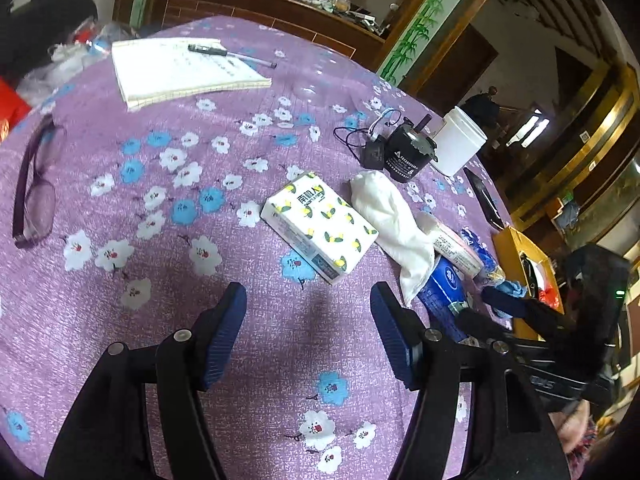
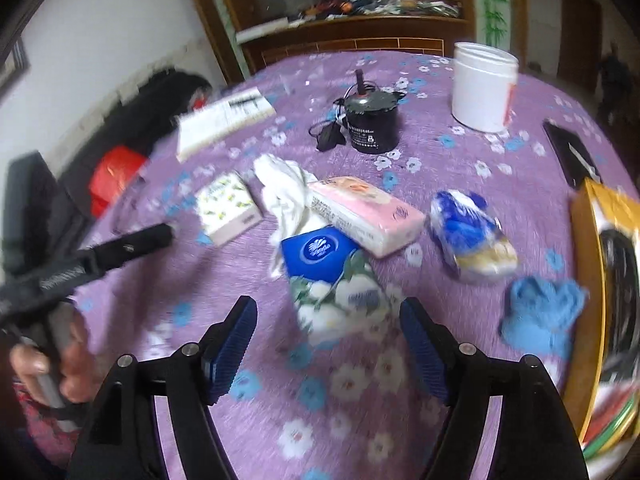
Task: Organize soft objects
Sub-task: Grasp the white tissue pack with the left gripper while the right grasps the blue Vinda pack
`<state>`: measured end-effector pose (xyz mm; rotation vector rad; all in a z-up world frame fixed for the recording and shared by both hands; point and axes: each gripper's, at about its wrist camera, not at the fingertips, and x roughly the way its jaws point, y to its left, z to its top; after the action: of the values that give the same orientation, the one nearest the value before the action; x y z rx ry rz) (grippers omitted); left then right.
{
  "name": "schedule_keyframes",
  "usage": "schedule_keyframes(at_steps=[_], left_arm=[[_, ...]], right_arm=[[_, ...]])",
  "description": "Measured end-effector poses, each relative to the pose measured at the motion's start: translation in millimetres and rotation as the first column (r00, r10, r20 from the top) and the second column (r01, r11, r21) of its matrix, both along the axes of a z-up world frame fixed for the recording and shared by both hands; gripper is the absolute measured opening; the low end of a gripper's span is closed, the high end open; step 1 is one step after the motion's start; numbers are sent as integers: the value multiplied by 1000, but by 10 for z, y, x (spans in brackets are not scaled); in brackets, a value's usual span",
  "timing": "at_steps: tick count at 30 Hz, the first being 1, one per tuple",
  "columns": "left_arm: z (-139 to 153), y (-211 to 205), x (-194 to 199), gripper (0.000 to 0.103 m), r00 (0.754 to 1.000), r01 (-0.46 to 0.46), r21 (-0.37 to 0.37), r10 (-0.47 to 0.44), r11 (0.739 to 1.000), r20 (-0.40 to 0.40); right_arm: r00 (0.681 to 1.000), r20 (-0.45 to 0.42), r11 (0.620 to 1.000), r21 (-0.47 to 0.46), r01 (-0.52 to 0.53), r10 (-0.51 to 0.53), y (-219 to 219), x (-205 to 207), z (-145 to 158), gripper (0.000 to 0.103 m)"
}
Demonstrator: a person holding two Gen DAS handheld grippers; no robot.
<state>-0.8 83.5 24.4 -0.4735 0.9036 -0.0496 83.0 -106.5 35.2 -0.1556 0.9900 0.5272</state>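
Your right gripper (image 2: 328,344) is the nearer one: the floral pack (image 2: 340,304) lies on the worktop (image 2: 280,420) just ahead of its fingers (image 2: 236,344), which stand open and empty, the pack's long axis running away from you and leaning left toward the blue pack (image 2: 316,252). Your left gripper (image 1: 308,332), also open and empty, faces the lemon pack (image 1: 320,224), set diagonally ahead and slightly right.

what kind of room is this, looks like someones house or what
Most likely a lived-in home. A table under a purple floral cloth holds everyday things: a notebook, glasses, tissue packs. Behind it stands a cluttered wooden cabinet.
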Motion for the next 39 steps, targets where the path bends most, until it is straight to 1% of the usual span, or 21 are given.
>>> schedule_keyframes(at_steps=[2, 4, 6, 7, 8, 9, 12, 15, 17, 18, 19, 21, 23, 24, 25, 26, 29, 30, 34, 36, 39], left_arm=[[27, 7, 0, 63, 1000, -4, 3, 4, 1000, -2], [61, 10, 36, 65, 1000, -7, 23, 7, 1000, -8], [106, 10, 99, 76, 1000, -16, 41, 16, 999, -12], [130, -5, 129, 77, 1000, -21, 51, 22, 998, -14], [159, -22, 150, 77, 1000, -24, 58, 25, 998, -16], [178, -38, 178, 77, 999, -25, 67, 27, 997, -18], [184, -108, 296, 80, 997, -49, 89, 53, 995, -48], [107, -120, 463, 80, 987, -116, 56, 122, 992, -108], [34, -122, 595, 80, 973, -173, 45, 178, 984, -146], [21, -134, 638, 80, 971, -183, 46, 188, 982, -151], [12, -157, 693, 80, 967, -195, 64, 202, 979, -153], [-5, -231, 811, 80, 962, -207, 132, 226, 969, -152], [-45, -306, 906, 80, 963, -177, 196, 211, 964, -166], [-71, -347, 923, 79, 968, -155, 231, 195, 960, -157], [-77, -359, 922, 78, 972, -143, 246, 182, 959, -146], [-90, -367, 898, 70, 976, -133, 265, 173, 955, -131], [-93, -315, 796, 59, 985, -106, 249, 137, 963, -108], [-81, -300, 755, 58, 986, -99, 252, 128, 963, -104], [-43, -265, 512, 56, 993, -84, 251, 103, 964, -65], [-19, -272, 399, 56, 995, -92, 242, 98, 966, -10], [38, -383, 344, 56, 995, -86, 273, 70, 958, 66]], right_arm=[[1000, -7, 1000, -22, -16, 16, 50, 88, -87, 76], [999, -39, 1000, 7, -28, 29, 59, 141, -187, 76], [999, -49, 999, 45, -22, 24, 54, 151, -281, 73], [999, -35, 999, 40, -13, 15, 56, 124, -302, 66], [1000, -4, 1000, 21, -13, 13, 70, 91, -300, 61], [1000, 9, 999, 19, -27, 27, 80, 57, -296, 60], [1000, 21, 995, 93, -21, 19, 3, 12, -237, 57], [999, 29, 987, 162, 9, -14, -153, 29, -164, 55], [999, 23, 980, 199, 24, -30, -229, 60, -139, 55], [999, 24, 977, 211, 29, -34, -255, 71, -127, 55], [999, 27, 975, 220, 31, -38, -280, 73, -114, 55], [998, 41, 971, 237, 31, -41, -314, 61, -73, 55], [998, 53, 967, 253, 27, -41, -328, 51, -40, 55], [998, 55, 965, 260, 25, -40, -332, 51, -31, 55], [998, 55, 964, 263, 24, -39, -339, 42, -28, 55], [998, 54, 964, 266, 23, -39, -340, 40, -25, 55], [998, 54, 961, 276, 19, -35, -343, 34, -7, 55], [998, 56, 960, 281, 18, -35, -347, 29, -1, 55], [997, 69, 956, 292, 9, -31, -344, 4, 29, 55], [997, 74, 956, 294, 5, -28, -338, -1, 38, 55], [996, 83, 958, 287, -1, -24, -315, -12, 42, 55]])
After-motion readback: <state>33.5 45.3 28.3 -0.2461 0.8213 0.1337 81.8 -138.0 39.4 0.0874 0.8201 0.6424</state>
